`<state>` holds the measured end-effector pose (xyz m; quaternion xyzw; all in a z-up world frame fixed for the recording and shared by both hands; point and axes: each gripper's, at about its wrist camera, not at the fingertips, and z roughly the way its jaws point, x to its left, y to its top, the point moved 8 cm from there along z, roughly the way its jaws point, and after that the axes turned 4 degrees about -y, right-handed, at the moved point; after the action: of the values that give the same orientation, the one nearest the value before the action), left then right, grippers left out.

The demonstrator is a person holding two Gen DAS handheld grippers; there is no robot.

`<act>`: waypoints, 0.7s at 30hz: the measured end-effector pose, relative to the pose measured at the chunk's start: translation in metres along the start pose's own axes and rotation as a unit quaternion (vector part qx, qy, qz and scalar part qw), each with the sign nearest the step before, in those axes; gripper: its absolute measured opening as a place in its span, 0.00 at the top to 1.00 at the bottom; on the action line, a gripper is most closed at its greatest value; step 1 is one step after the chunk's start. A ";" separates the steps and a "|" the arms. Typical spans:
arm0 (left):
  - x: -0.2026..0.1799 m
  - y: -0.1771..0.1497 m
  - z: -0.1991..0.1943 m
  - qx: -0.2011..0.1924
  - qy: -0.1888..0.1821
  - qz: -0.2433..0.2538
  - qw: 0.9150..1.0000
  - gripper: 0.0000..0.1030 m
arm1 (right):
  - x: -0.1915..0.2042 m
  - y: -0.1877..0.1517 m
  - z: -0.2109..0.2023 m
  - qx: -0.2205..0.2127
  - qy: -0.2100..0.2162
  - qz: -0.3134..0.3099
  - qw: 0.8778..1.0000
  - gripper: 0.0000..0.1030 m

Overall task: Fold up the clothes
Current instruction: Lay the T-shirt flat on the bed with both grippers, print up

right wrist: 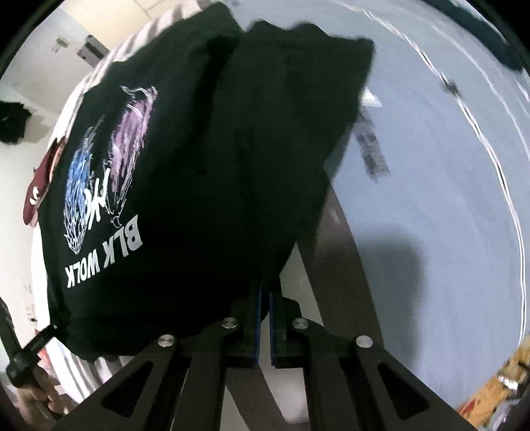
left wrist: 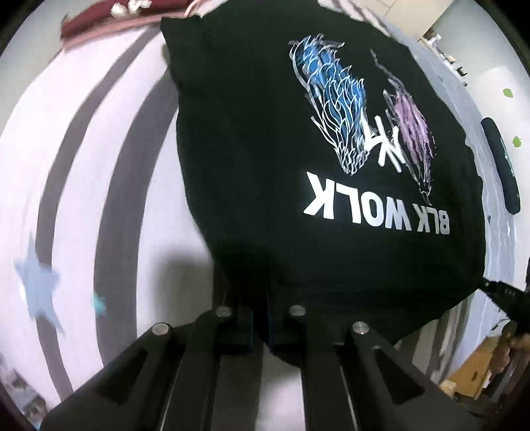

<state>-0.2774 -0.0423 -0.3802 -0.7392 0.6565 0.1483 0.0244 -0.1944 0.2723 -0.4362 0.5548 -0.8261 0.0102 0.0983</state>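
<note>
Mostly, a black T-shirt (left wrist: 265, 185) printed "BLK WOLK" fills both views, hiding much of the striped bed sheet (left wrist: 82, 165) beneath. The left gripper (left wrist: 260, 326) is clamped on the shirt's near edge; the right gripper (right wrist: 265, 315) pinches another near edge. A maroon garment (left wrist: 109, 20) lies far left, partly cut off. Bare sheet lies open at the left and right.

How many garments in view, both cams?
3: black printed T-shirt clamped by left gripper and right gripper; folded maroon garment behind it; dark garment far off. More may be hidden.
</note>
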 end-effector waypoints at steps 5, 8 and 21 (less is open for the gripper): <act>0.009 0.006 -0.005 0.015 -0.005 -0.019 1.000 0.91 | 0.006 -0.011 -0.004 0.028 -0.016 -0.018 0.999 0.97; 0.015 0.014 -0.016 0.014 -0.007 -0.029 0.999 0.84 | 0.017 0.006 -0.009 0.036 -0.028 -0.047 0.998 0.91; 0.079 0.145 -0.052 -0.136 0.064 -0.025 0.988 0.60 | 0.121 0.101 -0.042 -0.039 0.011 -0.142 0.989 0.80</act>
<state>-0.4023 -0.1506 -0.3273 -0.7597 0.6121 0.1873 -0.1147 -0.3253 0.2061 -0.3650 0.6618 -0.7379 -0.0302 0.1291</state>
